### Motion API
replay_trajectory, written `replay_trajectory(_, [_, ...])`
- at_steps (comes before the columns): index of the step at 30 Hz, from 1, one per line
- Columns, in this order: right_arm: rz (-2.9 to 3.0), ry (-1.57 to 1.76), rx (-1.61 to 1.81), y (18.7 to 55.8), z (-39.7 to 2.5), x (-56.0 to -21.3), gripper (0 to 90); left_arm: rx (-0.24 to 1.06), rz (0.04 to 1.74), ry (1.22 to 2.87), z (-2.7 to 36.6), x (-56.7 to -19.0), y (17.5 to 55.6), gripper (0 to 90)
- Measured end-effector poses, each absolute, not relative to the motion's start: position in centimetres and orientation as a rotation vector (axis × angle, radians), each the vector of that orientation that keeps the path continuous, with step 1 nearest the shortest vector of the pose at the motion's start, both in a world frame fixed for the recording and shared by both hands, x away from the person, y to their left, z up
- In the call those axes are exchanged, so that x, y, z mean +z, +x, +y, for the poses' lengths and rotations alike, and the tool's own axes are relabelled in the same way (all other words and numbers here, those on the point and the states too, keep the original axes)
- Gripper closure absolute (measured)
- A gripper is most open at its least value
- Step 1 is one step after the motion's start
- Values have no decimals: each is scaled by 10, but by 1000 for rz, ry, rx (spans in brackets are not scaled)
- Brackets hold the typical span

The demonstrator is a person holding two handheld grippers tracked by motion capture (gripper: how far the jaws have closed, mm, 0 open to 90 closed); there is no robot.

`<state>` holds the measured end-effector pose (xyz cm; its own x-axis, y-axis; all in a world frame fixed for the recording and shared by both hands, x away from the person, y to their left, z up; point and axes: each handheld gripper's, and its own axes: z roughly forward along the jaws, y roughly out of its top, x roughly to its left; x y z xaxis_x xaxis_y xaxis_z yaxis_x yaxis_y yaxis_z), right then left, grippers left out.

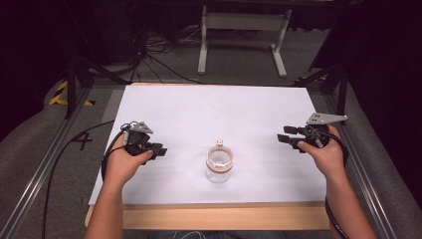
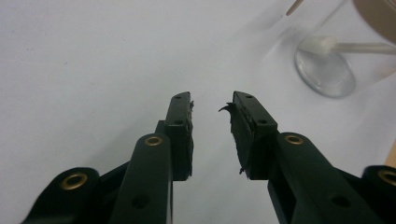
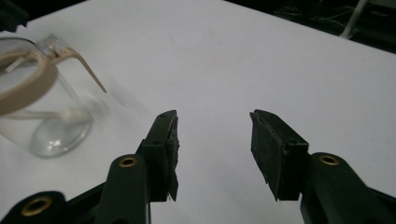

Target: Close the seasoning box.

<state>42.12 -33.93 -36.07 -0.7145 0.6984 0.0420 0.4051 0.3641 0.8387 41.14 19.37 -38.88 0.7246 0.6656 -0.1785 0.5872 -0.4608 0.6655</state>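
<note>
A clear glass jar [image 1: 219, 164] with a tan rim and a flipped-open lid stands near the middle front of the white table [image 1: 219, 109]. The jar [image 2: 327, 60] lies ahead and to the right of my left gripper [image 2: 212, 105], which is open with nothing between its jaws. On the other side, my right gripper [image 3: 212, 122] is open and empty, with the jar [image 3: 39, 112] at its left. In the high view the left gripper [image 1: 159, 151] is held left of the jar and the right gripper [image 1: 285, 135] right of it, both pointing inward.
A wooden edge [image 1: 219, 216] runs along the table's front. Metal rails [image 1: 45, 164] flank both sides. Beyond the far edge are a white frame stand [image 1: 244, 35] and cables [image 1: 159, 55] on the floor.
</note>
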Motion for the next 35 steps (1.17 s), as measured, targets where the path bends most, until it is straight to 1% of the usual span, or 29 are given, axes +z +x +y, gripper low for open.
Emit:
replay_trajectory(7, [2342,1007,1212,434,-353,-386,510,140,960,2174,195,-397,416,673])
replay_trajectory(11, [2356,1018,1191,438,-356,-396,506,157,958,2164,194,-401,418,677])
replay_trajectory(12, [2366,1015,1184,441,-358,-403,504,163,953,2164,194,-402,419,677])
replay_trajectory(27, [2477,947,1164,451,-350,-443,495,125,984,2163,199,-427,429,652])
replay_trajectory(31, [2449,943,1174,450,-348,-442,494,117,987,2168,202,-429,430,635])
replay_trajectory(35, [2444,935,1183,449,-346,-439,491,123,988,2164,200,-430,431,597])
